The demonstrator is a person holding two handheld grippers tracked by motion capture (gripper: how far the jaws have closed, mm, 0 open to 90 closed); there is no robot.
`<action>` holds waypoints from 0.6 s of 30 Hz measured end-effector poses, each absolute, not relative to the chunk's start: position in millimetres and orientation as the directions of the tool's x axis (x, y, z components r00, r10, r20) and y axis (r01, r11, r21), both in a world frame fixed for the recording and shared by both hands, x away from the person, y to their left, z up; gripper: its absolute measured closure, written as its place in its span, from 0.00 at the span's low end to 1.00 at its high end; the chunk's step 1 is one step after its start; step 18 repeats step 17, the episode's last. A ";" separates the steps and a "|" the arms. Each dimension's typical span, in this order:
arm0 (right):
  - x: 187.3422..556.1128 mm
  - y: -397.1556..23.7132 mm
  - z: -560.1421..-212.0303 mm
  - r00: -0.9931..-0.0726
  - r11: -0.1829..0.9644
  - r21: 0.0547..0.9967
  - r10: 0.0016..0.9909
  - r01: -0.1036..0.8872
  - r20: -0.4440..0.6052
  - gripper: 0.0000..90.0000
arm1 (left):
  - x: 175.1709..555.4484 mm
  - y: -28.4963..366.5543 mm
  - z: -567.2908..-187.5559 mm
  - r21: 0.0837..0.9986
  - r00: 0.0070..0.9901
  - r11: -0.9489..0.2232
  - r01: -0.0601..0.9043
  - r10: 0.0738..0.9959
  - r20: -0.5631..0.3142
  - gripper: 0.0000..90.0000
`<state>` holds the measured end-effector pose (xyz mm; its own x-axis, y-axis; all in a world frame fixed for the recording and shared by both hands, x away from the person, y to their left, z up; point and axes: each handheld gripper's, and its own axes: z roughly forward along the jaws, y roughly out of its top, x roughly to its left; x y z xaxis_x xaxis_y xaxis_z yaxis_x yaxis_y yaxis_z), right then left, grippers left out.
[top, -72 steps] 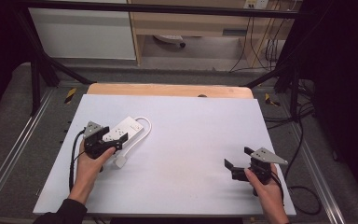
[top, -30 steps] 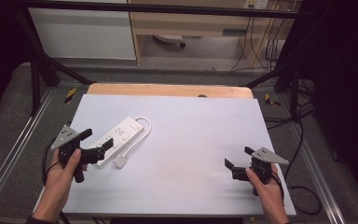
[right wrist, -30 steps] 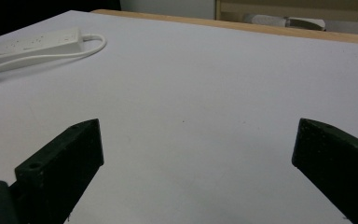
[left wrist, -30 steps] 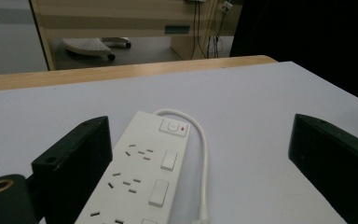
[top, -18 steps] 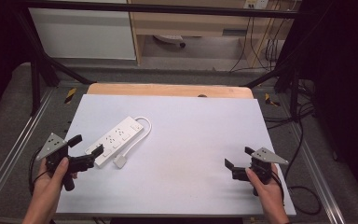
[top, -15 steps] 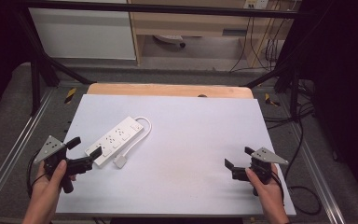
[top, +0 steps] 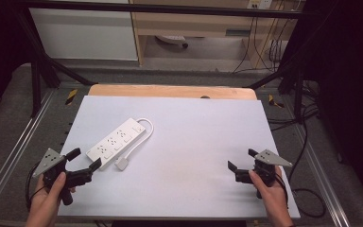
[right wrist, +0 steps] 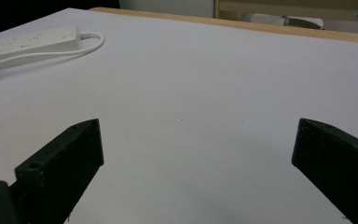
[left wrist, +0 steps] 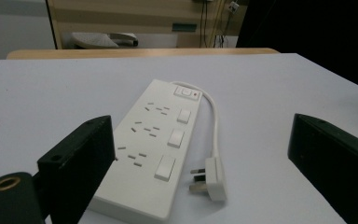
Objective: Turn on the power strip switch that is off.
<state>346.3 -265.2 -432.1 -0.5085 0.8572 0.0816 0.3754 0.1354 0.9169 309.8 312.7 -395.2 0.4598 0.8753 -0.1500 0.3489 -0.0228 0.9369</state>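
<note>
A white power strip (top: 116, 142) lies on the white table (top: 194, 132), left of centre, with its short cable looping round to a white plug (top: 122, 163). My left gripper (top: 86, 160) is open at the front left corner, a little short of the strip's near end, holding nothing. In the left gripper view the power strip (left wrist: 158, 140) and plug (left wrist: 211, 179) lie between and beyond the wide-apart jaws. My right gripper (top: 242, 160) is open near the front right edge, over bare table. The right gripper view has the power strip (right wrist: 28, 39) far off at the upper left.
A wooden board (top: 170, 91) runs along the table's far edge. Beyond it stand a cabinet (top: 82, 33) and shelving with hanging cables (top: 264, 42). Metal frame rails (top: 9, 156) flank the table on both sides.
My left gripper let go of the power strip and drew back toward the front left corner, opening. The strip stayed where it lay. The right gripper has not moved.
</note>
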 end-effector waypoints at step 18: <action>352.6 -265.2 -444.2 -0.458 0.161 0.862 0.884 0.480 0.090 0.03 | 305.2 300.7 -431.3 0.893 0.491 -0.120 0.434 0.863 -0.122 0.09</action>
